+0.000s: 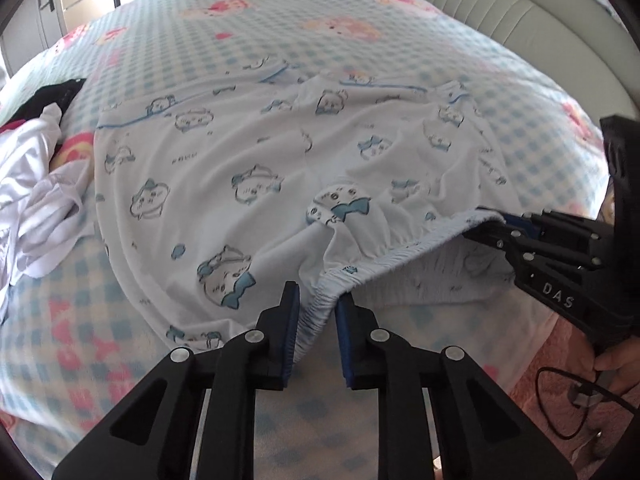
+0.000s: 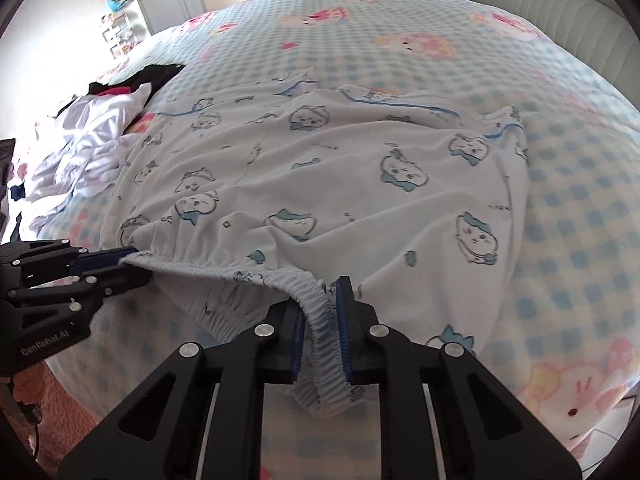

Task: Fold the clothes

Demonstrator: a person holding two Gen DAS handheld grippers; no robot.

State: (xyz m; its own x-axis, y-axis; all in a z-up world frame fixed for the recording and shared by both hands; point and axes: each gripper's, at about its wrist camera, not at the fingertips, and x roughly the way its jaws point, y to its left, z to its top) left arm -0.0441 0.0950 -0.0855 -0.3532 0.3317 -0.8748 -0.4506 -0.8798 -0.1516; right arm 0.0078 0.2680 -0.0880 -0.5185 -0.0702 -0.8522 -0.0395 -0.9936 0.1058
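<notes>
White pyjama shorts (image 1: pixel 248 168) printed with blue cartoon faces lie spread on the bed, legs pointing away from me. Their elastic waistband (image 1: pixel 396 252) is lifted off the blanket at the near edge. My left gripper (image 1: pixel 318 310) is shut on the waistband's left end, the gathered elastic pinched between its blue pads. The right gripper (image 1: pixel 490 226) comes in from the right and clamps the other end. In the right wrist view the shorts (image 2: pixel 340 184) fill the middle. There my right gripper (image 2: pixel 320 296) is shut on the waistband (image 2: pixel 192 260), and the left gripper (image 2: pixel 130 260) holds it at the left.
The bed carries a blue checked blanket (image 1: pixel 240 32) with pink cartoon figures. A heap of white and black clothes (image 1: pixel 36 172) lies to the left of the shorts. A padded headboard (image 1: pixel 500 4) curves along the far right. A hand (image 1: pixel 616 364) and a black cable (image 1: pixel 560 400) show at lower right.
</notes>
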